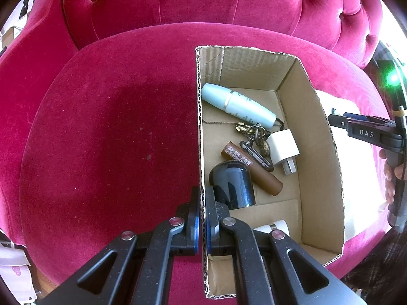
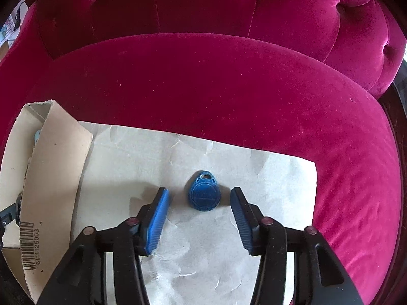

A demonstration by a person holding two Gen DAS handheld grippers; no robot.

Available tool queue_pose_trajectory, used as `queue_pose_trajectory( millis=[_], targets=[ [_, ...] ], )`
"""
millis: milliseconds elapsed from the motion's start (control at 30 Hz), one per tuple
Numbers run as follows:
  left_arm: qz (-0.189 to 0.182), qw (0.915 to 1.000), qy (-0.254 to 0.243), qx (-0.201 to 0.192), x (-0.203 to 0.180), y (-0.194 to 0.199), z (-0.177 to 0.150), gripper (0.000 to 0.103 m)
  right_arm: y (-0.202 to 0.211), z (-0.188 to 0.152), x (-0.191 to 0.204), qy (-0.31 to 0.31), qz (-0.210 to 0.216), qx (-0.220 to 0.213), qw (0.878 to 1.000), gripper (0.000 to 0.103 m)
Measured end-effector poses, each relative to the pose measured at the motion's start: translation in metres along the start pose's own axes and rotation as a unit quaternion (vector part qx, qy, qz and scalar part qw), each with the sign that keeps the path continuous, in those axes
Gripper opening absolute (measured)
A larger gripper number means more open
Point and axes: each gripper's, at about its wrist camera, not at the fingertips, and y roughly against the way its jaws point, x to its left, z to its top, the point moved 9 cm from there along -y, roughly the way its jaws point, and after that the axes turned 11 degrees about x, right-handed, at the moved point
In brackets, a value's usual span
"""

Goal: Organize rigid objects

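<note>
My left gripper point(image 1: 202, 198) is shut on the left wall of an open cardboard box point(image 1: 199, 132) that stands on the red velvet seat. In the box lie a pale blue bottle point(image 1: 237, 105), a key ring point(image 1: 254, 137), a white plug adapter point(image 1: 283, 151), a brown tube point(image 1: 251, 171), a black cap point(image 1: 232, 184) and a white item point(image 1: 273, 227) half hidden by my finger. My right gripper point(image 2: 201, 198) is open, its blue pads either side of a round blue key fob point(image 2: 204, 195) lying on beige paper point(image 2: 203, 241). The pads do not touch the fob.
The box's outer wall with a barcode point(image 2: 51, 178) stands left of the paper in the right wrist view. The tufted sofa back point(image 1: 203, 2) rises behind the seat cushion point(image 1: 114, 127). The right gripper and hand point(image 1: 368, 133) show beyond the box's right wall.
</note>
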Motion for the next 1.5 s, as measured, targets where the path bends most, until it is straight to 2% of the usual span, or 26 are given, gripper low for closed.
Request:
queue_pose_trajectory(
  millis=[233,300,367,800,1500],
  targets=[
    [-0.001,1.0,0.0,0.0,0.001,-0.001,0.0,0.003,-0.001,-0.002,0.003,0.003,-0.002,0.0,1.0,0.053],
    [0.0,1.0,0.0,0.0,0.001,-0.001,0.0,0.003,0.0,-0.002,0.007,0.002,0.002,0.0,1.0,0.046],
    [0.0,1.0,0.001,0.0,0.001,-0.001,0.0,0.003,0.002,-0.002,0.011,0.006,0.008,-0.001,1.0,0.028],
    [0.0,1.0,0.0,0.0,0.001,-0.001,0.0,0.003,0.015,-0.003,0.015,0.008,0.009,-0.011,1.0,0.027],
    [0.001,1.0,-0.001,0.0,0.001,0.001,0.001,0.003,0.076,-0.009,0.033,0.016,0.008,-0.047,0.999,0.027]
  ],
)
